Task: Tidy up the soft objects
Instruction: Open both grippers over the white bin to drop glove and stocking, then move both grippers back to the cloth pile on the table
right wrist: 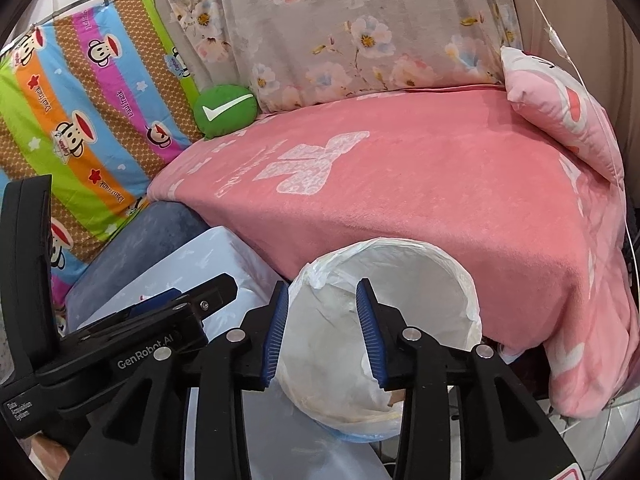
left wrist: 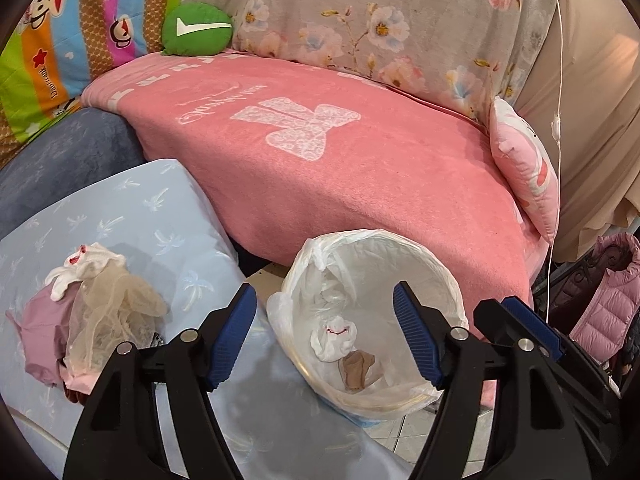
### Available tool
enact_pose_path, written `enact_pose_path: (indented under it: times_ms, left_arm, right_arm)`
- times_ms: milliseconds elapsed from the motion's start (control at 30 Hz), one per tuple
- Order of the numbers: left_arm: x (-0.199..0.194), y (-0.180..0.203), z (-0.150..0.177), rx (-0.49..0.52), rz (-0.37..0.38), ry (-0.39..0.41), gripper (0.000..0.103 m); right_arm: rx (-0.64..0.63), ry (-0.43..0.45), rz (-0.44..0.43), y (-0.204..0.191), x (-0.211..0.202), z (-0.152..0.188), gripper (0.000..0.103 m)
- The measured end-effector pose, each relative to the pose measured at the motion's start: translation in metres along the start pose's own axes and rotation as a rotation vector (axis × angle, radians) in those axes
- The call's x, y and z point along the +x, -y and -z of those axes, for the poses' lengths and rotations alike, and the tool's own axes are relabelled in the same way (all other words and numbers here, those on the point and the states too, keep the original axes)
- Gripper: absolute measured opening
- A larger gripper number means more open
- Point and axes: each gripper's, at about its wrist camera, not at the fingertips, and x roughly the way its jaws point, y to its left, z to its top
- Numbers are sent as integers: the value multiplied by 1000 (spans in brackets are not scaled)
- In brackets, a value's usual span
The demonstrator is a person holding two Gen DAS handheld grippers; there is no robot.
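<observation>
Left wrist view, contents as recorded. Left gripper [left wrist: 324,336], black frame with blue ribbed pads: jaws stood wide apart with nothing between them, poised above a round bin lined with a thin white plastic bag [left wrist: 452,280]. Inside the bin lay a crumpled white cloth with red trim [left wrist: 334,340] and, touching it, a small tan stocking-like piece [left wrist: 356,368]. To the left, on a pale blue pillow with a palm-tree pattern [left wrist: 120,216], sat a heap of soft items: a sheer beige mesh garment [left wrist: 112,316] draped over a mauve cloth [left wrist: 40,328], with a white glove-like piece [left wrist: 86,268] on top.

Right wrist view. Right gripper [right wrist: 322,332], same make: jaws stood narrowly apart and empty, over the bin's near rim; the left gripper's body appeared at lower left.

Surroundings: pink fleece blanket with a white bow motif [left wrist: 360,184] behind the bin; green round cushion with a white check mark [left wrist: 196,30]; grey floral bedding [left wrist: 360,12]; small pink pillow [left wrist: 528,172].
</observation>
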Motion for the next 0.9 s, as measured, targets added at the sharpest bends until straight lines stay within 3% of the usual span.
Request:
enact_pose_path:
  times_ms: [567, 733, 900]
  left_arm:
    - [-24, -44, 22, -53, -98, 23, 68]
    - [-30, -65, 31, -80, -143, 25, 68]
    - [-41, -90, 42, -113, -194, 32, 79]
  right_arm:
    - [-80, -53, -40, -43, -3, 26, 38]
    - [-111, -70, -56, -61, -1, 33, 44]
    - [-149, -90, -75, -84, 2, 42, 45]
